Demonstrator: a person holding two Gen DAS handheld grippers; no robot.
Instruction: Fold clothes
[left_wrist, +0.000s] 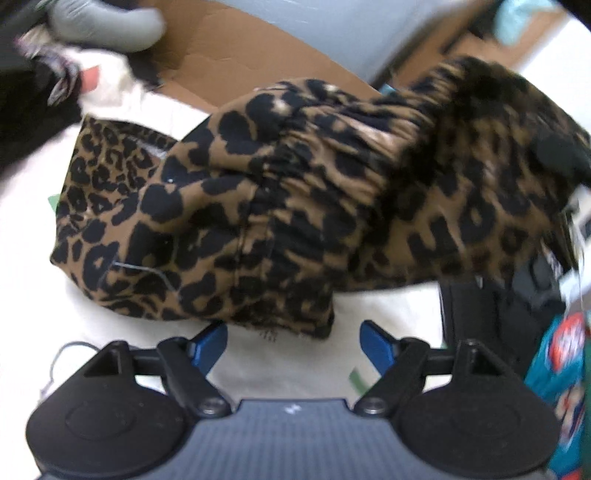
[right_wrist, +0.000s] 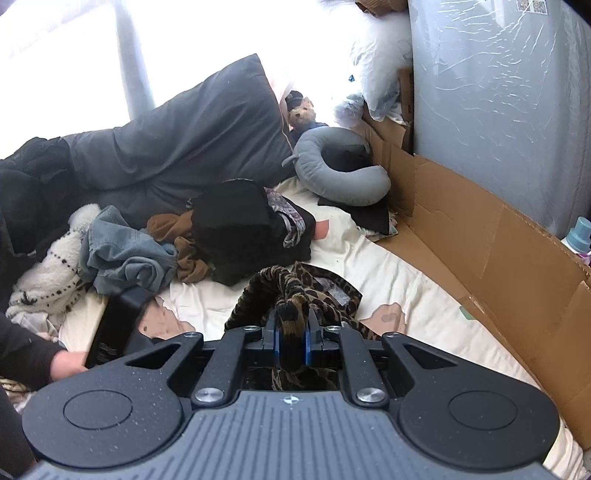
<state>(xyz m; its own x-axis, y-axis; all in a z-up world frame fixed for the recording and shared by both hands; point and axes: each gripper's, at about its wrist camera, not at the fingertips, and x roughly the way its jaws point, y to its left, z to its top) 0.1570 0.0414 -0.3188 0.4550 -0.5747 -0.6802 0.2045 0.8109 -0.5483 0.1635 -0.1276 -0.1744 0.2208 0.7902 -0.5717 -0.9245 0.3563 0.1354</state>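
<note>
In the left wrist view, the upper left of the frame holds a blurred heap of dark and pale laundry (left_wrist: 55, 70) with a grey neck pillow (left_wrist: 110, 26) above it. Across the centre lies the task's thing, a leopard-print garment (left_wrist: 258, 206), bunched on the cream bedsheet (left_wrist: 280, 369); its gathered band runs down the middle, and its right end rises toward the upper right, where it blurs out. At the bottom centre the left gripper (left_wrist: 293, 338) has its blue pads spread wide with nothing between them; the garment's lower hem sits just beyond the tips, apart from both pads.

In the right wrist view, a hand in a dark sleeve (right_wrist: 68, 363) shows at the lower left, holding a black handle. Higher, left of centre, sits a pile of unfolded clothes (right_wrist: 125, 258) against a dark grey pillow (right_wrist: 184, 144). At the lower centre the right gripper (right_wrist: 291, 349) is clamped on a thick fold of the same leopard-print garment, which drapes forward onto the sheet. Flattened cardboard (right_wrist: 480, 236) lines the right side.

The step in hand appears to be gathering and laying out the garment: one end is pinched and raised, the other side free. The next move likely calls for the left gripper to reach forward to the near hem, close on a single edge rather than a bunch, and then for both to draw the cloth flat before any fold is made.
</note>
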